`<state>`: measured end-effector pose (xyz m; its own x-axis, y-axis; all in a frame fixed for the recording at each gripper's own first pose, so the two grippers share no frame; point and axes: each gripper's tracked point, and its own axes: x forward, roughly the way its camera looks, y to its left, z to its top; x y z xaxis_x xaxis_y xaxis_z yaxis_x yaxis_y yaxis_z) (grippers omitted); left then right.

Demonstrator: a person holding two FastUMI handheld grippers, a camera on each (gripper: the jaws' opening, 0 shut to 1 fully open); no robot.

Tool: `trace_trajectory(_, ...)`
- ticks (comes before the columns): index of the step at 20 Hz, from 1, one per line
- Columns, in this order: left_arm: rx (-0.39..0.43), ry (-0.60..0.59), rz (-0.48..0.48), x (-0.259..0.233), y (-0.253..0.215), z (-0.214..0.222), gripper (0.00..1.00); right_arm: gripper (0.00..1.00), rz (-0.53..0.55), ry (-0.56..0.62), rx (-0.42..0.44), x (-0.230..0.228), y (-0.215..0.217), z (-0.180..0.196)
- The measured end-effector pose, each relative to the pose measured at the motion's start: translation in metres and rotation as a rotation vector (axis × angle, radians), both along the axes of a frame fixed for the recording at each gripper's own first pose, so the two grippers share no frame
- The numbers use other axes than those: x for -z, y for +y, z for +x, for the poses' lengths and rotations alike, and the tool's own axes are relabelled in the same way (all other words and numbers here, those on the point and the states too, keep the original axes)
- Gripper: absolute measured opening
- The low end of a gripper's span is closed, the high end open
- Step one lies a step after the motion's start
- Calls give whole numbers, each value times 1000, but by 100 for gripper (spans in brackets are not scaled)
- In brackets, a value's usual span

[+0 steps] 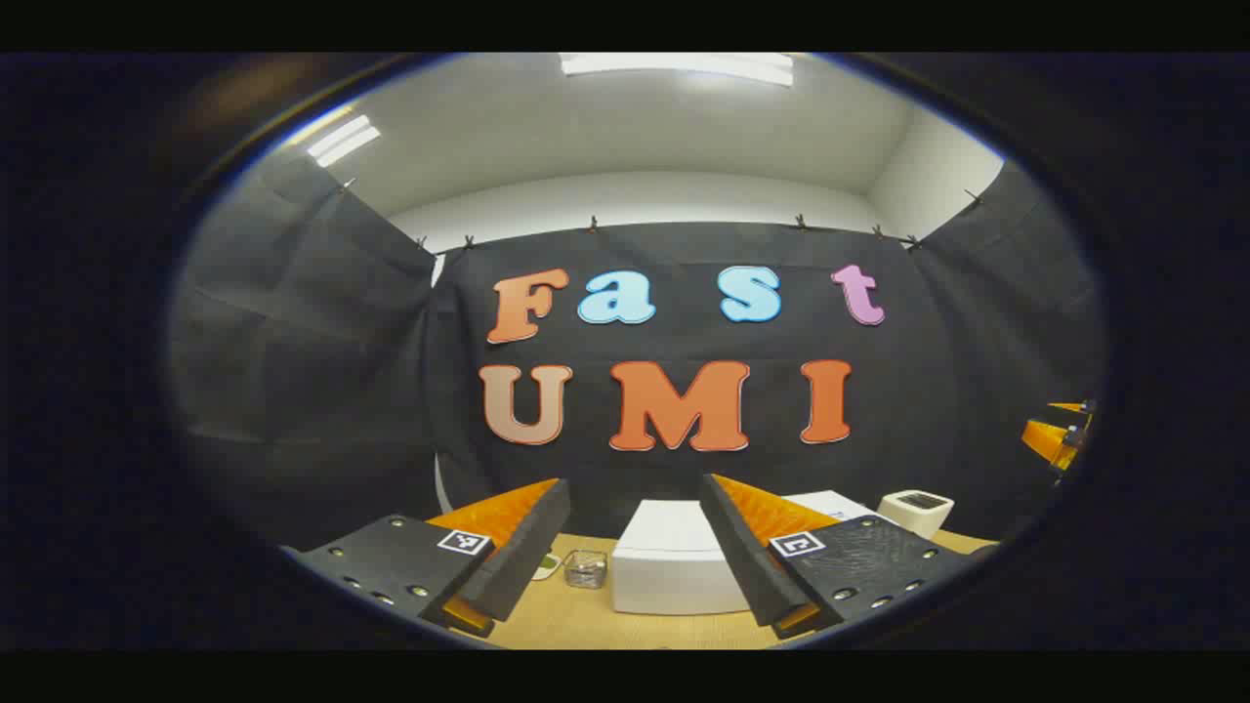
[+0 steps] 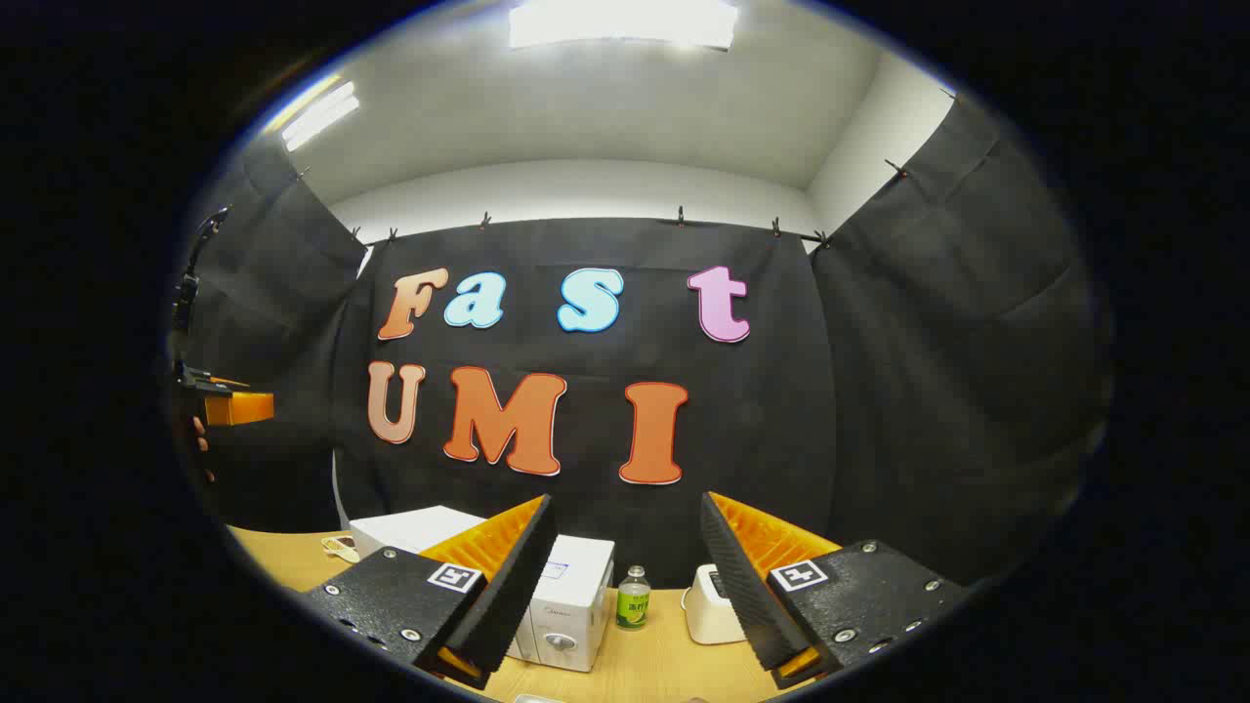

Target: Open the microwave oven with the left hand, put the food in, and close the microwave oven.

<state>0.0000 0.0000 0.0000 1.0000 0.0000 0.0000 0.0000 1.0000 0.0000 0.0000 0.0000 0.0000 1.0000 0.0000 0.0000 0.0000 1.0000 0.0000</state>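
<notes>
In the right gripper view, the white microwave (image 2: pixel 571 598) stands shut on the wooden table (image 2: pixel 645 669), a round knob on its front. My right gripper (image 2: pixel 626 500) hangs open above the table, nothing between its fingers. In the left gripper view, the microwave's top (image 1: pixel 830 505) peeks out behind one finger. My left gripper (image 1: pixel 635 481) is open and holds nothing. It also appears far left in the right gripper view, as the left gripper (image 2: pixel 229 405), held by a hand. A small pale item, possibly the food (image 2: pixel 340 549), lies at the table's left.
A plain white box (image 1: pixel 674 566) sits ahead of the left gripper, with a small clear container (image 1: pixel 584 568) beside it. A green-labelled bottle (image 2: pixel 633 598) and a small white appliance (image 2: pixel 711 605) stand right of the microwave. The right gripper (image 1: pixel 1060 434) shows far right.
</notes>
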Motion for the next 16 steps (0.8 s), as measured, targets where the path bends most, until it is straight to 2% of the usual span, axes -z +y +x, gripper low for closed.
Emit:
trace_trajectory(1,15,3,-5,0,-5,1,88,92,-4,2,-1,1,0,2)
trace_trajectory(2,25,5,-13,2,-7,3,91,92,-12,6,-2,4,1,4)
trace_trajectory(4,37,22,-14,7,-12,5,88,92,-22,13,-3,8,4,5)
trace_trajectory(5,47,31,-18,8,-15,7,91,92,-23,13,-7,8,6,6)
trace_trajectory(7,64,46,-15,14,-21,10,91,92,-25,21,-9,8,7,8)
trace_trajectory(9,68,54,-18,16,-21,11,84,92,-24,25,-17,5,10,13)
trace_trajectory(10,70,55,-21,16,-22,12,91,92,-24,26,-18,5,10,13)
trace_trajectory(11,72,58,-25,18,-22,12,88,92,-26,24,-21,3,11,14)
trace_trajectory(16,92,85,-13,29,-26,12,88,92,-23,40,-26,6,11,17)
